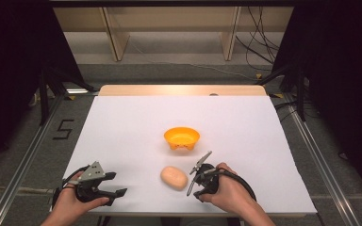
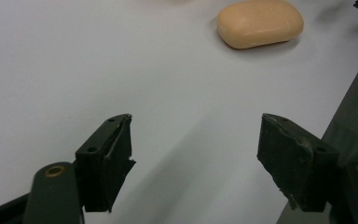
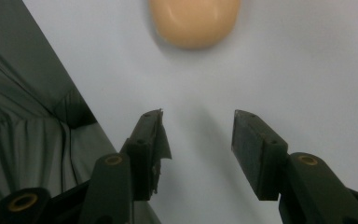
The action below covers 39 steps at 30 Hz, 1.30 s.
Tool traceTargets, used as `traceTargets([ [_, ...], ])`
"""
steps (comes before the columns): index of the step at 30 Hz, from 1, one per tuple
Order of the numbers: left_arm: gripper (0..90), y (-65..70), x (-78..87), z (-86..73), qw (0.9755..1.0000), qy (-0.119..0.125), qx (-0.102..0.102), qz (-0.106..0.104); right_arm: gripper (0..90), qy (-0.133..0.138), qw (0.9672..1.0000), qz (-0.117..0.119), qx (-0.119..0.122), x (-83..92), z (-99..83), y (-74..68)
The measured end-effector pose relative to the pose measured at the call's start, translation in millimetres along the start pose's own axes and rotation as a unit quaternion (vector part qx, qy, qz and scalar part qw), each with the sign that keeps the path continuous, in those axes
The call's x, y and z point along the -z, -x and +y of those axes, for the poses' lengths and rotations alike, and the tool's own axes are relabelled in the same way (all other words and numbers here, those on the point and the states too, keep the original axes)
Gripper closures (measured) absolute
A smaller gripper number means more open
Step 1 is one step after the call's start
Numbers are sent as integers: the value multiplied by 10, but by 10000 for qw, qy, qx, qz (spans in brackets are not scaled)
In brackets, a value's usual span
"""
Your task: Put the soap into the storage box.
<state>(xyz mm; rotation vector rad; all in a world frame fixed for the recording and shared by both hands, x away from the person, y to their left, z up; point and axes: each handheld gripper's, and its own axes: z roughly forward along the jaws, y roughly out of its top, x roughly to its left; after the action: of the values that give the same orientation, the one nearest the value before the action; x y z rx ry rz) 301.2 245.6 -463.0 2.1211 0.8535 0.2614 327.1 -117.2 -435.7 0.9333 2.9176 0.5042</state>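
The right tongs [image 1: 192,179] stood partly open and empty just beside the pale peach oval soap bar [image 1: 174,177], which lay flat on the white worktop [image 1: 122,127]. A good grab, I judged, needed the jaws widened, then closed across the bar's narrow sides. The left tongs [image 1: 115,192] hung wide open, empty, well apart. The orange plastic bowl [image 1: 182,137] sat beyond; nothing blocked the approach.
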Motion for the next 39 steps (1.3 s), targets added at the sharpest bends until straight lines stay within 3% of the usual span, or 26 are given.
traceTargets([
  [1, 261, 10, -6, -3, 9999, 20, 124, 0, 529, 2, 10000, -12, -71, 13, 52, -2],
  [3, 261, 10, -6, -4, 9999, 11, 124, 12, 528, 29, 10000, 4, -31, 9, 73, 2],
  [5, 258, -9, 12, 3, 10000, -47, -65, 53, 516, 20, 10000, -30, 79, 7, 160, 20],
  [7, 258, 6, 5, 3, 10000, 42, 19, 11, 510, -2, 10000, -81, 36, 5, 175, 20],
  [10, 257, -16, 15, 9, 9999, -78, -122, 52, 468, 70, 9999, -16, 139, -1, 274, 51],
  [14, 256, 3, -4, 10, 9999, -114, -50, -14, 449, 6, 9999, -35, 148, -5, 343, 68],
  [22, 251, -3, -3, 17, 9998, -112, -158, -9, 432, -93, 9997, 83, 200, -61, 508, 68],
  [27, 249, -3, -5, 19, 9998, -91, -152, 1, 415, -166, 9995, 158, 236, -103, 596, 45],
  [28, 249, 6, -8, 14, 9999, -87, -50, -9, 407, -180, 9996, 176, 159, -110, 613, 36],
  [29, 248, 7, -10, 13, 10000, -82, -29, -2, 403, -190, 9992, 233, 251, -137, 642, 41],
  [31, 248, 6, -10, 13, 10000, -82, -29, -3, 403, -215, 9992, 289, 199, -144, 657, 30],
  [39, 248, 6, -11, 12, 10000, -90, -30, -11, 403, -354, 9987, 270, 228, -205, 754, 58],
])
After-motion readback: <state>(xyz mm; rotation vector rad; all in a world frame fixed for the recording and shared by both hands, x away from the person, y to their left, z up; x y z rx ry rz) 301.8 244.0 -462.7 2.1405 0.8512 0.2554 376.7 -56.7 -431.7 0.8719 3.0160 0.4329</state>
